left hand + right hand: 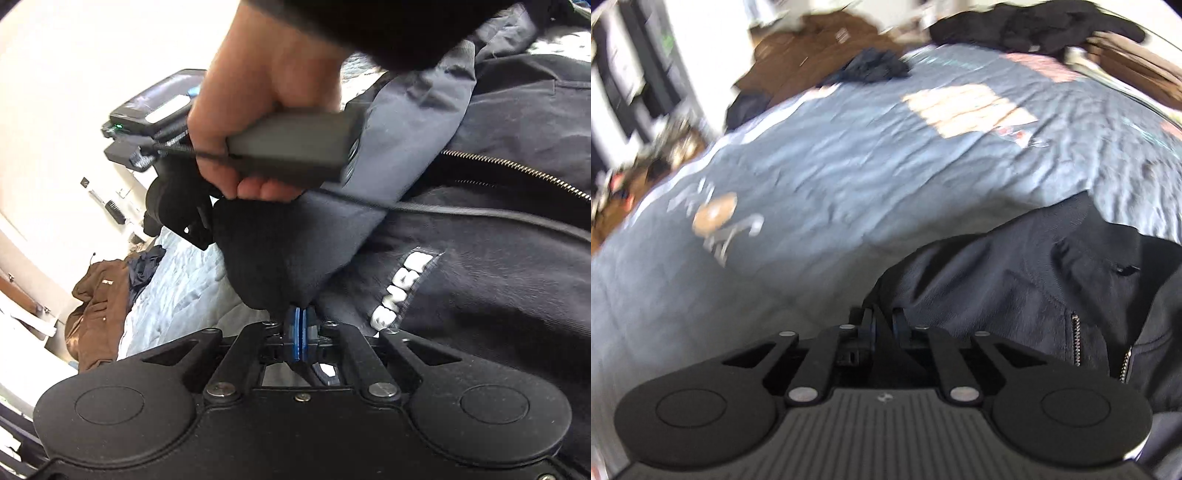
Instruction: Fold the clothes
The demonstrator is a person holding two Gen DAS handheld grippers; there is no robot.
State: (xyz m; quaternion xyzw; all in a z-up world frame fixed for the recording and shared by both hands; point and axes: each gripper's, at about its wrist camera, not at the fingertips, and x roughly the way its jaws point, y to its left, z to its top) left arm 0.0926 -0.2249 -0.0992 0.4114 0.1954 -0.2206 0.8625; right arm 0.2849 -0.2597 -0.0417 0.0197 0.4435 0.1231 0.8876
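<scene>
Two grippers in play, both clamped on one black zip-up jacket (491,266).

Left gripper (298,321): blue pads pressed flat together, almost no gap, pinching a bunched point of the jacket's dark fabric right at the tips. Cloth rising from the pinch into a rounded fold, grey lining (402,155) showing further up. White lettering patch (400,291) just right of the pinch, metal zipper (517,170) running across the upper right.

Right gripper (882,325): jaws drawn nearly closed, a thin dark wedge of jacket (1034,291) edge caught between the pads. Picture blurred, so exact contact along the pads hard to make out, though fabric plainly fills the narrow slot. Zipper end (1075,339) to the right of the tips.

Seen from the left wrist view: person's hand (258,110) wrapped around the right gripper's grey handle (291,147), held above the jacket, thin black cable (480,216) trailing across the cloth.

Jacket spread on a blue-grey quilted bedcover (849,155) with pale printed patches, near edge lifted by both pinches. Well apart at the far side of the bed: brown garment (816,44), small dark navy garment (871,68) beside it, heap of black clothing (1034,26) at the far right. Brown garment (99,302) also visible low left in the left wrist view.
</scene>
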